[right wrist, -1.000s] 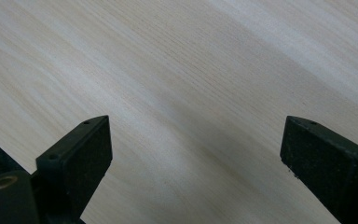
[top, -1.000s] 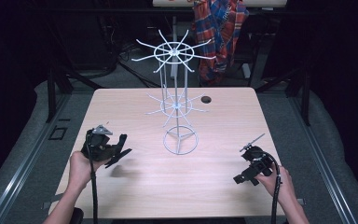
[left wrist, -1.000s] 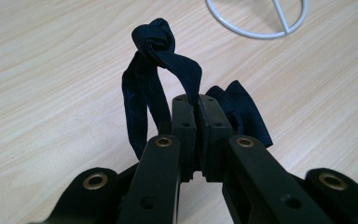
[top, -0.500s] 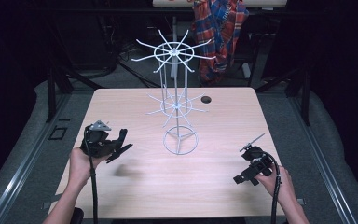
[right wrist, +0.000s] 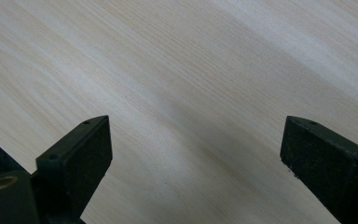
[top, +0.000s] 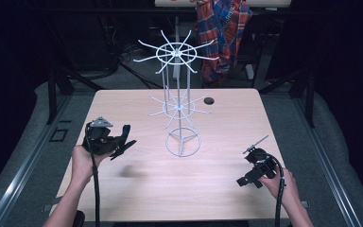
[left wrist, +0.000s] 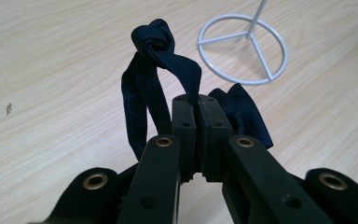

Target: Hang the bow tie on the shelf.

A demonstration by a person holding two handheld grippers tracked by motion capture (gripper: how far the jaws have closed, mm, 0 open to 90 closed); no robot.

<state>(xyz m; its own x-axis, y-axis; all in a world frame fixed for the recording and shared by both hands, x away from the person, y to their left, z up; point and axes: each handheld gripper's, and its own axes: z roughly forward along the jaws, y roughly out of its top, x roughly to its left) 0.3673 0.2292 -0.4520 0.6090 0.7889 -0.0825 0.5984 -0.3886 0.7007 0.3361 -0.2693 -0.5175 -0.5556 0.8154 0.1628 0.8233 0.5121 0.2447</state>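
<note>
Room: dark surround, a plaid cloth (top: pixel 223 28) hanging behind a pale wood desk (top: pixel 137 189).
Desk: a white wire rack (top: pixel 179 106) stands at its middle, ring base resting on the wood; a small dark hole (top: pixel 209 100) lies beyond it.
Left claw (top: pixel 125 139): held above the desk's left side, jaws pressed together on a dark ribbon (left wrist: pixel 161 70).
Ribbon vs claw: one strand is pinched between the pads; a loop rises past the tips to a knot, and more folds bunch just right of the jaws.
Ribbon vs rack: near the ring base (left wrist: pixel 243 49), apart from it.
Ribbon look: navy, flat woven band, faint lengthwise lines, tightly knotted at the top.
Right claw (top: pixel 256 144): low over the desk's right side, jaws wide apart, bare wood between them, well apart from the ribbon.
Writing: no readable letters on the ribbon or jaws.
</note>
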